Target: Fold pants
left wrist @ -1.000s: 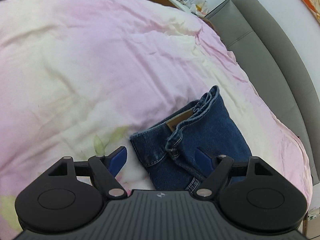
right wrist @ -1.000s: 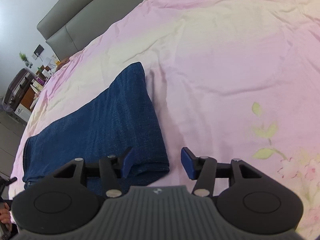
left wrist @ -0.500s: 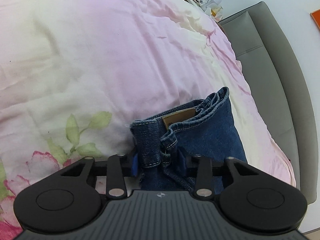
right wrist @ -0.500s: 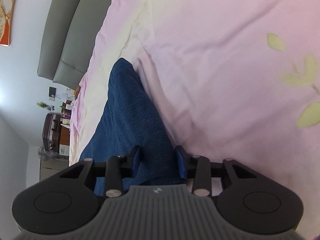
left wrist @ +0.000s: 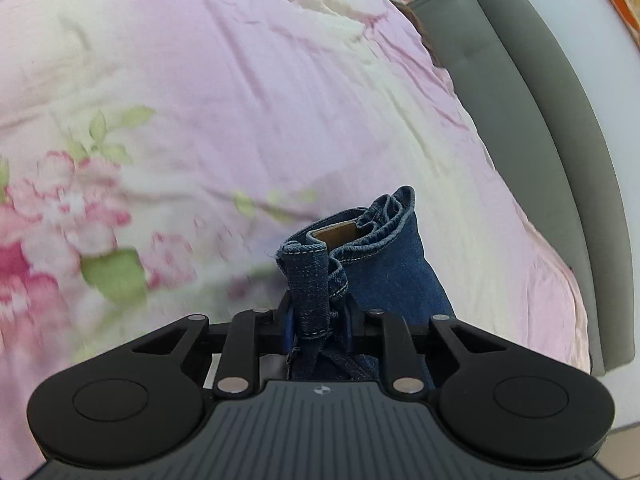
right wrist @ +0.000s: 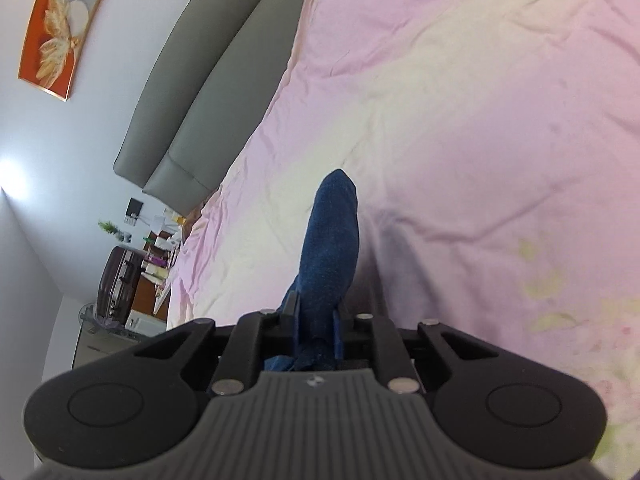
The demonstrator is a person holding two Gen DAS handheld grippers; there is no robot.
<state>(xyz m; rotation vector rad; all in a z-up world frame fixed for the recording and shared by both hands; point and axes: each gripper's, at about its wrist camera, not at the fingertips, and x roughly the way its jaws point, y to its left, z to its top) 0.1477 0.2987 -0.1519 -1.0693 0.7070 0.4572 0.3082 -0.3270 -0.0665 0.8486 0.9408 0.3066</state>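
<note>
Bedroom: a bed (left wrist: 280, 80) under a pink floral duvet, a grey padded headboard (left wrist: 540, 120) behind it, one orange-framed picture (right wrist: 60, 28) on the wall.

Change noted: a second ago both my hand-held grippers stood wide over the flat-lying jeans. Now my left hand-held gripper (left wrist: 316, 326) is closing on the waistband end of the jeans (left wrist: 384, 264), denim bunched between the pads; my right hand-held gripper (right wrist: 316, 332) is closing on the opposite end, cloth pinched there too. Both ends are raised off the duvet. I judge the grasp made and the next fold ready to be carried over.

Count: one pair of jeans, two hand-held grippers, one bed, one headboard, one picture.
</note>
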